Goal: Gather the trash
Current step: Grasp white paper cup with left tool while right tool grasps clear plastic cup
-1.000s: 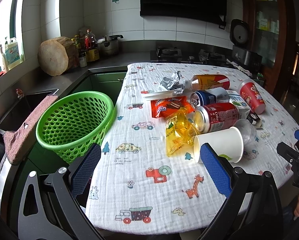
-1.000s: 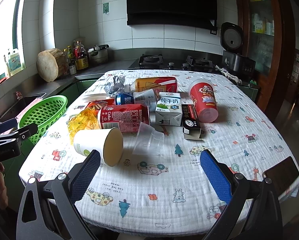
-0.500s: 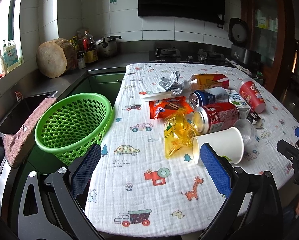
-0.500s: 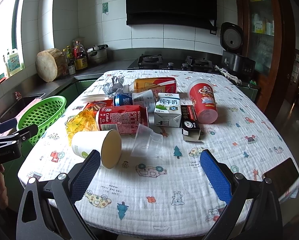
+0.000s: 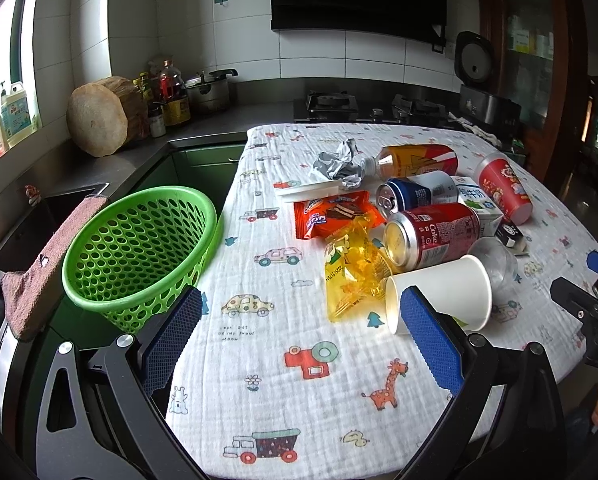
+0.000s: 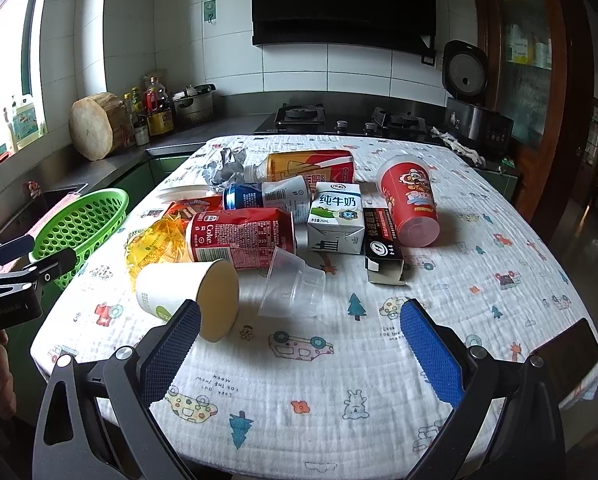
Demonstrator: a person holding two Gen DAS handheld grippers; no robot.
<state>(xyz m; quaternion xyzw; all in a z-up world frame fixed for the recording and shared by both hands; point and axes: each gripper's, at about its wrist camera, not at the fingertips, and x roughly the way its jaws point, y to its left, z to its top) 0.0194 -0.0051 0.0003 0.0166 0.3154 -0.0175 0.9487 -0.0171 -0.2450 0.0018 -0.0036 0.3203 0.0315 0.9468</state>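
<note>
Left wrist view: the left gripper (image 5: 301,330) hangs spread and empty over the near edge of the table (image 5: 259,400), with the green basket (image 5: 139,240) just off the table's left edge, presumably set there to receive trash. Right wrist view: the right gripper (image 6: 299,344), likewise spread and empty, faces the litter heaped mid-table, the tipped paper cup (image 6: 187,292) and clear plastic cup (image 6: 293,284) lying nearest, likely first picks.

Both wrist views face the littered table (image 5: 259,360) from its near edge.
</note>
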